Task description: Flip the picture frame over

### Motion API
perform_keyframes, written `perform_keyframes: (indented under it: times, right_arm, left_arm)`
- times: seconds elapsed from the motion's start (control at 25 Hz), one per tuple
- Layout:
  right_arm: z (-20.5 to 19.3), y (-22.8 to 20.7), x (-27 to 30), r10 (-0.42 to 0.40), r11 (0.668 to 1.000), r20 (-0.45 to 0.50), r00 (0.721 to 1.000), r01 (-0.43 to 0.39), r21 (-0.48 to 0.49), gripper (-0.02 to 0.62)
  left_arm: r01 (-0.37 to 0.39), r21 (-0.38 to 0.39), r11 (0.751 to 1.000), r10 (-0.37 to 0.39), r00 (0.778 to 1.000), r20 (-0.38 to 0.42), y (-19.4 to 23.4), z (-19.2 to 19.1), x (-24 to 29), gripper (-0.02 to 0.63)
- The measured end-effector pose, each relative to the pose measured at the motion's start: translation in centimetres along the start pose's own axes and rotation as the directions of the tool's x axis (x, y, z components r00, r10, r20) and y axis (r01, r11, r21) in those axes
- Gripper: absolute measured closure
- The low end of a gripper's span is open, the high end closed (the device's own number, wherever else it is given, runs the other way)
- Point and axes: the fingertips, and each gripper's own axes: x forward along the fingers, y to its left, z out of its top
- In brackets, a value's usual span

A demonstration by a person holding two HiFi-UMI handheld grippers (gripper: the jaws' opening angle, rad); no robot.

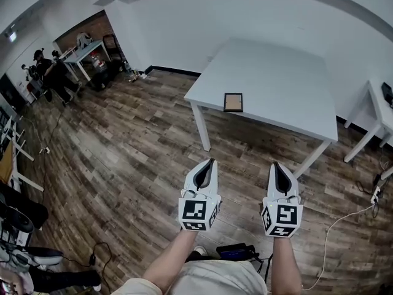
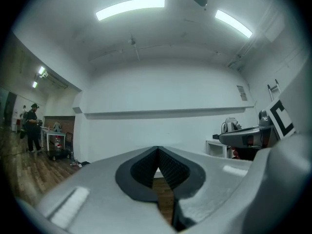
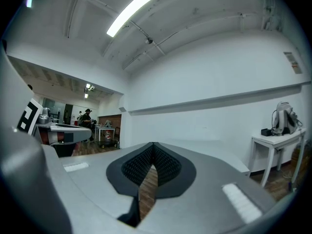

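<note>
A small dark picture frame (image 1: 233,102) with a brown face lies flat near the front edge of a white table (image 1: 276,91) in the head view. Both grippers are held over the wooden floor, well short of the table. My left gripper (image 1: 209,162) is shut, its tips touching, with nothing between them. My right gripper (image 1: 276,165) is shut too and holds nothing. In the left gripper view the left gripper (image 2: 157,150) shows closed tips against a white wall. The right gripper (image 3: 152,145) looks the same in the right gripper view. The frame is hidden in both gripper views.
Wooden floor (image 1: 123,165) lies between me and the table. A second white table (image 1: 377,112) stands at the right. A white cable (image 1: 334,226) runs over the floor at right. People (image 1: 52,72) and a table with gear stand far off at the back left.
</note>
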Motion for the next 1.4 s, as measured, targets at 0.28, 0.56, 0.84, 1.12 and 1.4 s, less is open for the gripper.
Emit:
perform_keyframes:
  times: [0.28,0.56,0.84,1.12,1.4]
  right_arm:
    - [-0.9,-1.8,0.9,0.027,1.000,-0.009,1.000,-0.027,0.005,0.571]
    - [-1.6,-1.2,3.6,0.044,0.999,-0.034,0.998,-0.045,-0.022,0.572]
    - [-1.7,-0.9,7.4,0.026,0.999,-0.046,0.999,-0.028,-0.032,0.571]
    - [-1.5,0.5,12.3,0.009,0.999,-0.064,0.998,-0.012,-0.043,0.571]
    - [-1.3,2.3,16.4,-0.007,0.998,-0.079,0.997,0.002,-0.065,0.571]
  left_arm:
    - [-0.033,-0.016,0.999,0.033,0.999,0.005,-1.1,-0.1,1.1,0.604]
    - [-0.038,-0.035,0.999,0.039,0.999,0.013,0.5,-0.7,3.5,0.604]
    - [-0.010,-0.030,0.999,0.010,1.000,0.010,2.8,-1.1,7.1,0.604]
    - [0.018,-0.046,0.999,-0.017,1.000,0.019,6.1,-0.9,10.6,0.604]
    - [0.043,-0.070,0.997,-0.042,0.999,0.015,9.5,-1.3,13.4,0.604]
